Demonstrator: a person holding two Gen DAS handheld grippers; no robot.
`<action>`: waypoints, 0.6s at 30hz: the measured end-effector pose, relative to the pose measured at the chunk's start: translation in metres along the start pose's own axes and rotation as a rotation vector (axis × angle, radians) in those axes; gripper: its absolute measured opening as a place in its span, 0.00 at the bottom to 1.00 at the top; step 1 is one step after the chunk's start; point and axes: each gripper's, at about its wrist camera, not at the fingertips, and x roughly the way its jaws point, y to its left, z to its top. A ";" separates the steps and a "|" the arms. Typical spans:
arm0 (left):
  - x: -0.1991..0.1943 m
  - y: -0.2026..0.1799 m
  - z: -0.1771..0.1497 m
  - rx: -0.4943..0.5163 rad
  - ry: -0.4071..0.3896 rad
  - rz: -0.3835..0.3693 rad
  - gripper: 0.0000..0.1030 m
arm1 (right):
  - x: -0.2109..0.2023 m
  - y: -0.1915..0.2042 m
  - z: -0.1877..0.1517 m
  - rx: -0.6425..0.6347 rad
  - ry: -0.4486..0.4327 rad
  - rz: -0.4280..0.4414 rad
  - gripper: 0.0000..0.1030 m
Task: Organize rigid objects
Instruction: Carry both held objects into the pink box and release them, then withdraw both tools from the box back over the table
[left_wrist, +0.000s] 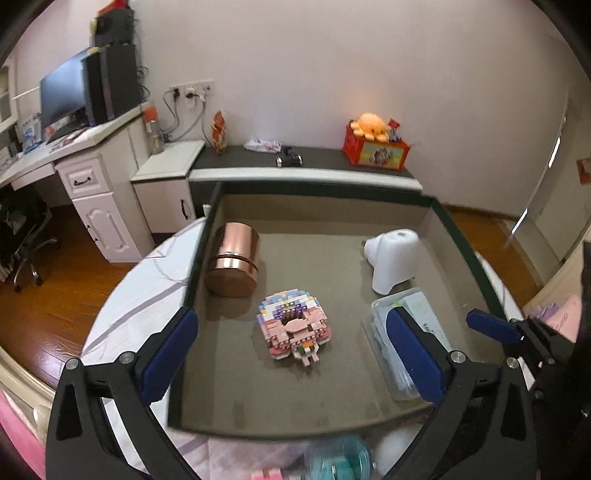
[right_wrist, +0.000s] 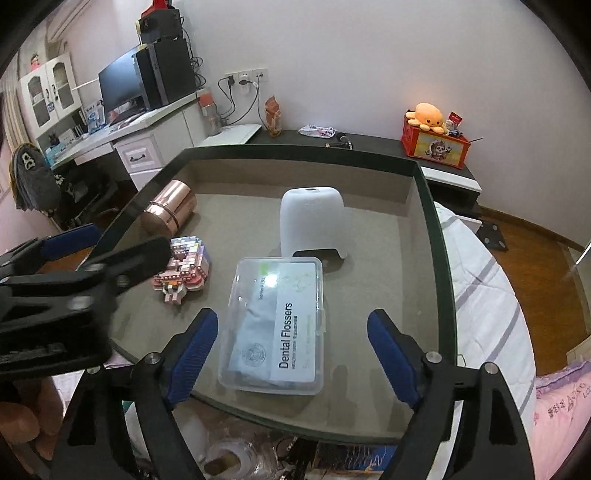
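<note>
A grey felt tray (left_wrist: 369, 413) (right_wrist: 428, 192) holds a copper tin (left_wrist: 233, 260) (right_wrist: 168, 212) lying on its side, a pink block model (left_wrist: 293, 326) (right_wrist: 184, 271), a white plastic housing (left_wrist: 393, 258) (right_wrist: 314, 221) and a clear box of dental flossers (left_wrist: 402, 343) (right_wrist: 277, 325). My left gripper (left_wrist: 291, 350) is open and empty above the tray, its jaws either side of the block model. My right gripper (right_wrist: 291, 350) is open and empty, its jaws either side of the flosser box. The right gripper's finger (left_wrist: 491, 326) shows in the left wrist view.
The tray lies on a striped bed sheet (left_wrist: 140, 306) (right_wrist: 484, 295). Loose items, among them a teal container (left_wrist: 340, 458), lie in front of the tray's near edge. Behind are a dark shelf (left_wrist: 317, 157) with a red box (left_wrist: 375, 147), and a white desk (left_wrist: 85, 173) at left.
</note>
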 end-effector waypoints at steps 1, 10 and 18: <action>-0.008 0.002 -0.001 -0.015 -0.013 -0.003 1.00 | -0.005 -0.001 -0.001 0.005 -0.013 0.005 0.83; -0.095 0.013 -0.023 -0.055 -0.146 0.025 1.00 | -0.078 -0.006 -0.023 0.056 -0.137 -0.007 0.83; -0.148 0.004 -0.060 -0.033 -0.191 0.063 1.00 | -0.144 -0.003 -0.060 0.084 -0.199 -0.026 0.83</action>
